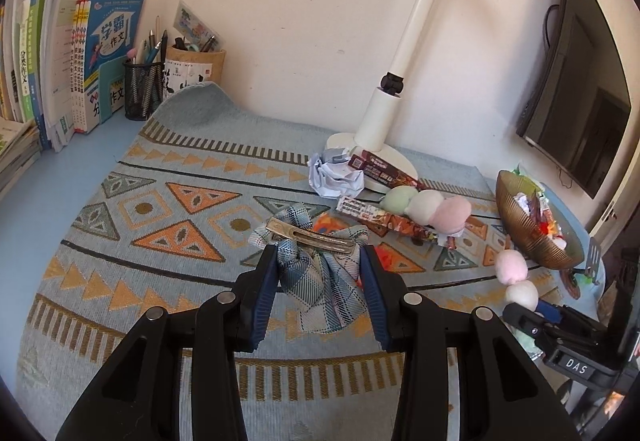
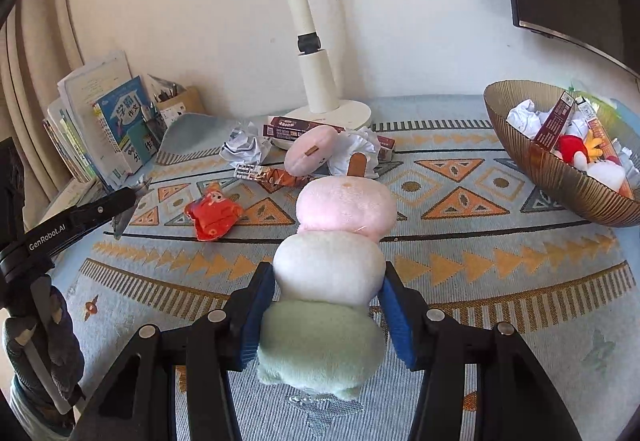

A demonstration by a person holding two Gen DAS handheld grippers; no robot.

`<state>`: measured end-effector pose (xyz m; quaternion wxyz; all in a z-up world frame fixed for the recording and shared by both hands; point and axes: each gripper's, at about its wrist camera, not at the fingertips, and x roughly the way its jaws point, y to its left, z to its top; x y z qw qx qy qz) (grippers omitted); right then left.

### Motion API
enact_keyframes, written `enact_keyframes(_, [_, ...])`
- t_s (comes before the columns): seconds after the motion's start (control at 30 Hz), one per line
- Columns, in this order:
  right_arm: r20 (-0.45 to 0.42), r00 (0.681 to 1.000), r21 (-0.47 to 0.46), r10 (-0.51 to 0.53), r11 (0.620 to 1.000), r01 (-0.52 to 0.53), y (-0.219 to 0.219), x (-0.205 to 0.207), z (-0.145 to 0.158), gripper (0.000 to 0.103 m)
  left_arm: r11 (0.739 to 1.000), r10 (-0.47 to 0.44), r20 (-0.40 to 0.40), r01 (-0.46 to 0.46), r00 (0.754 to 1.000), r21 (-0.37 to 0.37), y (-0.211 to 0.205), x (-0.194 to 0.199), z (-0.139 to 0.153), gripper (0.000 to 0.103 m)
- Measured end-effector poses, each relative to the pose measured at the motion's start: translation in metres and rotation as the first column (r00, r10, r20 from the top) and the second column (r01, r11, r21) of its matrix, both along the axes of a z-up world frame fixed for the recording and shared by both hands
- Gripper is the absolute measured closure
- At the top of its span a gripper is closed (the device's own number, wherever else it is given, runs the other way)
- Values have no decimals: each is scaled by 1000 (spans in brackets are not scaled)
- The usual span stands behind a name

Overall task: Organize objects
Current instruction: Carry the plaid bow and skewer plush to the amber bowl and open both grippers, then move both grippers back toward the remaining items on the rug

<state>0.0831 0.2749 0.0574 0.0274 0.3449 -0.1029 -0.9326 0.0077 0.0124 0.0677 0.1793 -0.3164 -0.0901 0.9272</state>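
Note:
My left gripper is shut on a blue plaid bow hair clip with a metal clasp on top, held just above the patterned mat. It also shows at the left edge of the right wrist view, left gripper. My right gripper is shut on a plush dango skewer, pink, white and green balls, gripped around the white and green ones. The left wrist view shows the right gripper low on the right. A second plush skewer lies on the mat near the lamp.
A ribbed brown bowl at the right holds crumpled paper, boxes and toys. A white lamp base, crumpled paper, snack boxes and wrappers, and a red packet lie behind. Books and pen holders stand far left; a monitor hangs right.

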Motion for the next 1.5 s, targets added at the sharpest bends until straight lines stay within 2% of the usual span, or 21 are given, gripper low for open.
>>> enact_keyframes(0.1, [-7,1000,-79,-13,997,12,24,12,9,52,998,-57,-26,57,998,-20,31,2,23,65])
enact_keyframes(0.23, [-91,990,-106,-111,989,101,79,41,44,52,985,-171,-49,170,984,-25,92,0,54,65])
enact_keyframes(0.37, [-158,951,-105,-266,962,252,148,60,82,52,950,-311,-77,309,947,-37,174,-2,79,65])
enact_keyframes(0.5, [-157,902,-105,-403,915,391,215,56,102,52,901,-434,-97,429,896,-71,261,-6,91,65])
enact_keyframes(0.63, [-134,884,-113,-447,894,434,257,40,106,51,861,-507,-86,502,857,-79,327,-18,86,65])
enact_keyframes(0.73, [-128,881,-101,-455,890,445,273,23,106,49,846,-533,-80,530,842,-61,359,-27,79,65])
enact_keyframes(0.77, [-122,882,-86,-454,891,447,277,16,106,40,844,-536,-84,533,840,-55,366,-30,77,64])
enact_keyframes(0.8, [-103,885,-69,-454,891,449,282,9,105,26,839,-543,-93,542,834,-44,371,-32,76,60])
enact_keyframes(0.83, [-84,889,-56,-451,892,448,286,1,104,22,838,-545,-101,544,833,-37,374,-32,75,44])
enact_keyframes(0.87, [-73,892,-51,-446,895,443,289,-1,103,21,845,-534,-102,534,839,-35,374,-34,74,17])
enact_keyframes(0.9, [-70,892,-52,-447,895,444,291,-2,102,21,857,-514,-108,514,851,-31,372,-35,73,8])
enact_keyframes(0.93, [-74,892,-61,-445,895,442,293,1,102,21,868,-495,-120,495,861,-29,366,-35,74,7])
enact_keyframes(1.03, [-92,900,-93,-427,903,419,289,15,103,21,880,-474,-133,473,870,-44,343,-29,81,7])
enact_keyframes(1.17, [-101,917,-111,-386,920,375,268,29,106,21,912,-411,-162,406,897,-64,291,-16,94,7])
enact_keyframes(1.27, [-109,941,-127,-319,944,305,235,38,110,20,942,-336,-190,331,923,-55,236,-2,104,6])
enact_keyframes(1.37, [-105,967,-109,-231,970,219,192,41,109,14,970,-244,-198,239,950,-48,172,14,106,4])
enact_keyframes(1.5, [-73,992,-80,-102,992,96,129,32,89,12,997,-61,-177,52,982,-55,80,24,93,1])
